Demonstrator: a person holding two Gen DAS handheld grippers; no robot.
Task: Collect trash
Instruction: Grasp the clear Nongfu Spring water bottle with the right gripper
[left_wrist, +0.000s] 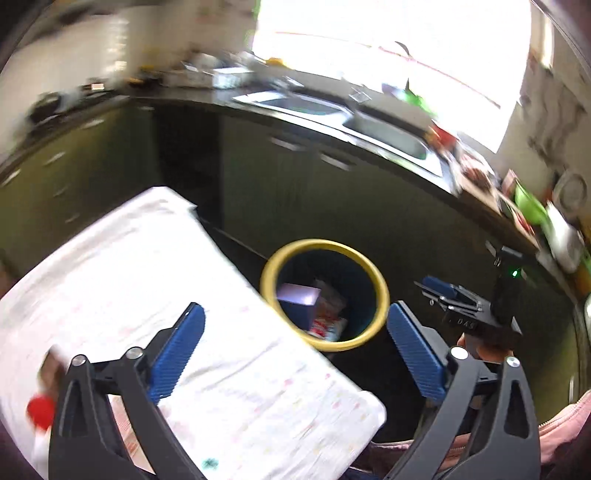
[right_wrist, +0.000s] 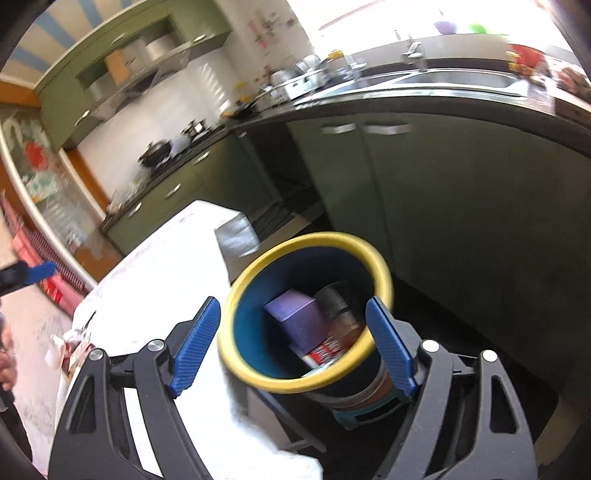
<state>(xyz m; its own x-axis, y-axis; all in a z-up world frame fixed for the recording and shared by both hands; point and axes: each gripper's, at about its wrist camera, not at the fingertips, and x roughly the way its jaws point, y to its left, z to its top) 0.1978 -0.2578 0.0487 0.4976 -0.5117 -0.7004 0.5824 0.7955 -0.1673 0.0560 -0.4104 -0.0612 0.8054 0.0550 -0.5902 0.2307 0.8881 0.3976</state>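
your left gripper (left_wrist: 295, 343) is spread wide, and nothing sits between its blue pads (left_wrist: 177, 349). it hangs over the corner of the table with the white cloth (left_wrist: 177, 266), close to the bin (left_wrist: 325, 295).

the bin is dark blue with a yellow rim. it stands on the dark floor, just beside the table and in front of the green cupboards (right_wrist: 424, 192). there is trash inside it: a purple box (right_wrist: 295, 317), a red and white wrapper (right_wrist: 325, 349) and a dark round can (right_wrist: 334, 301).

your right gripper (right_wrist: 295, 345) is spread too. the bin sits between its pads. the right pad (right_wrist: 389, 345) lies against the bin's yellow rim, but the left pad (right_wrist: 195, 345) looks apart from it, so you cannot tell if it pinches the bin.

more bits lie at the near edge of the table: something red and round (left_wrist: 40, 411), and a crumpled wrapper (right_wrist: 72, 347). a sink (right_wrist: 461, 79) sits in the dark counter behind.
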